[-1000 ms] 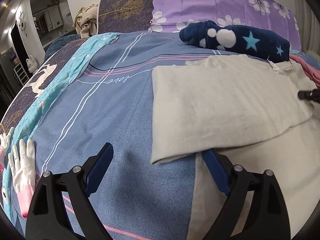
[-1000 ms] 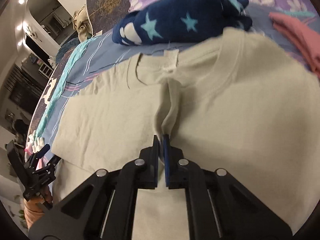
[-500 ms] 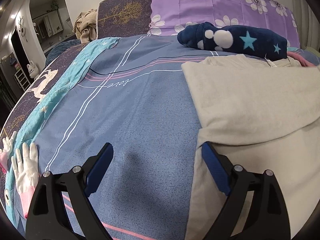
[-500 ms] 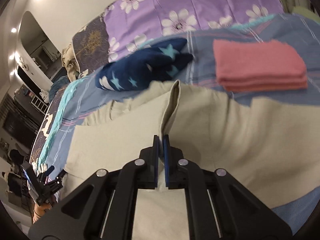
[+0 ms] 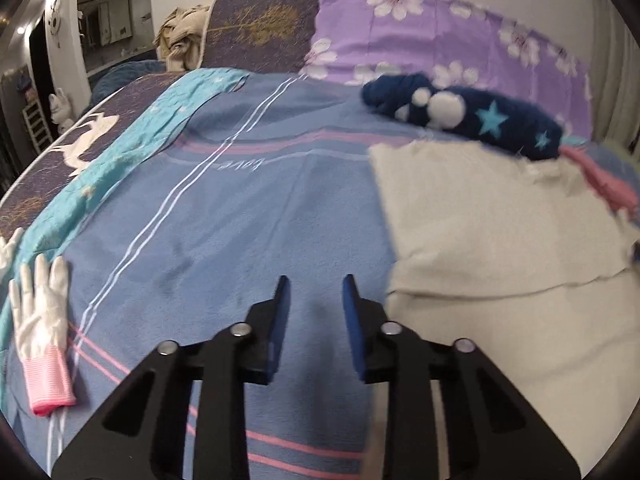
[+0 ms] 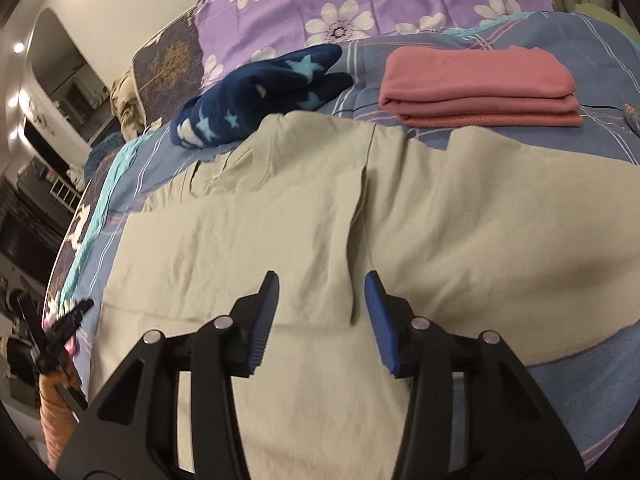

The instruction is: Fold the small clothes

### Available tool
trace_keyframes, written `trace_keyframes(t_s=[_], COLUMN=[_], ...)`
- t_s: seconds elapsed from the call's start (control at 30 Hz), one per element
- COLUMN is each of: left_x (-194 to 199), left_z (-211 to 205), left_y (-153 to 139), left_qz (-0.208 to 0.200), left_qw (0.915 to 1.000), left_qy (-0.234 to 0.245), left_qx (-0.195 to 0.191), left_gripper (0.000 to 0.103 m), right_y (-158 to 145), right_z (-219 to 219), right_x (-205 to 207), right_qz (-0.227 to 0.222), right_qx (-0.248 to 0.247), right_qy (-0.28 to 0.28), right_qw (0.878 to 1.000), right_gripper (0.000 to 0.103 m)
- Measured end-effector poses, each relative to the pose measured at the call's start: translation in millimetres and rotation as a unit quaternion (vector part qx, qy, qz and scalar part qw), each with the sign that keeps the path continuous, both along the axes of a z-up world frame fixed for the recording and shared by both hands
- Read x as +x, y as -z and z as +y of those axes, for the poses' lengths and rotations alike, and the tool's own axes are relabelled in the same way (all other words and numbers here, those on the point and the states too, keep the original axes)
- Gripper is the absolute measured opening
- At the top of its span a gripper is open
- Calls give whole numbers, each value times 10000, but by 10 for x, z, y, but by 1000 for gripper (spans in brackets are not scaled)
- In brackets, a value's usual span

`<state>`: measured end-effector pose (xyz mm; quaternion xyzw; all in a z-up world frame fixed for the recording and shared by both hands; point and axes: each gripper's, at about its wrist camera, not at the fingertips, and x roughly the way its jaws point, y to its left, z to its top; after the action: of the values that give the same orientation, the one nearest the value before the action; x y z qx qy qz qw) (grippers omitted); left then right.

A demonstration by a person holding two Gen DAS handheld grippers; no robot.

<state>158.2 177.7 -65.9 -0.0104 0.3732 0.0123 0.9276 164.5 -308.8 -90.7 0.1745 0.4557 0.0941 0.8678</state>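
Fingers, left: both blue pads of the left gripper (image 5: 313,292) stand a moderate gap apart with only bed cover between them, holding nothing; half a second back they were spread far wider, so they have drawn in partway.
White glove: lies flat on the bed (image 5: 240,220) at about 9 o'clock in the left wrist view (image 5: 40,312), pink cuff toward the camera, well apart from the work.
Beige shirt: spread on the bed at 3 o'clock of the left fingers (image 5: 500,248), just beside them; its left side is already folded in over the body.
Fingers, right: the right gripper (image 6: 322,280) now stands open and empty above the shirt; a moment ago it was pinched on a ridge of this cloth, so the carried flap has been let go.
Folded edge: the released flap's edge runs from 12 o'clock down to the gap between the right fingers (image 6: 360,208), lying fairly flat.
Navy star garment: at 11 o'clock beyond the shirt collar (image 6: 260,92), touching it.
Pink folded stack: at 1 o'clock (image 6: 480,84), apart from the shirt.
Meaning: the left-side fold looks done; the right side, at 3 o'clock, probably comes next.
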Motion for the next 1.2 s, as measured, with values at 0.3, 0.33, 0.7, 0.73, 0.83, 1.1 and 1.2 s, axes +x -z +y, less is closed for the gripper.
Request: trace_keyframes(t_s=[0.3, 0.33, 0.7, 0.73, 0.83, 1.1, 1.2], left_x=[454, 517, 497, 498, 496, 485, 500], left_z=[-905, -938, -1013, -1012, -1010, -1036, -994], left_y=[160, 322, 391, 392, 391, 399, 398], left_qz=[341, 557, 549, 548, 547, 519, 536], left_qw=[9958, 9951, 9938, 9937, 9938, 9939, 9948], left_qy=[852, 808, 865, 861, 856, 721, 677], left_qx=[69, 146, 432, 463, 452, 648, 545], left_gripper=[37, 42, 53, 53, 53, 62, 66], right_y=[188, 135, -490, -466, -424, -279, -147], right_z=[77, -25, -2532, -2738, -3129, -3289, -3325], right_x=[-137, -242, -1567, -1636, -1679, -1372, -1559], right_qz=[150, 24, -847, -702, -261, 371, 493], right_qx=[-332, -154, 464, 577, 428, 437, 434], right_qy=[175, 280, 4113, 4417, 5054, 5342, 5477], right_qw=[9992, 9995, 9064, 8925, 8614, 8434, 8341], right_gripper=[27, 27, 58, 56, 52, 67, 59])
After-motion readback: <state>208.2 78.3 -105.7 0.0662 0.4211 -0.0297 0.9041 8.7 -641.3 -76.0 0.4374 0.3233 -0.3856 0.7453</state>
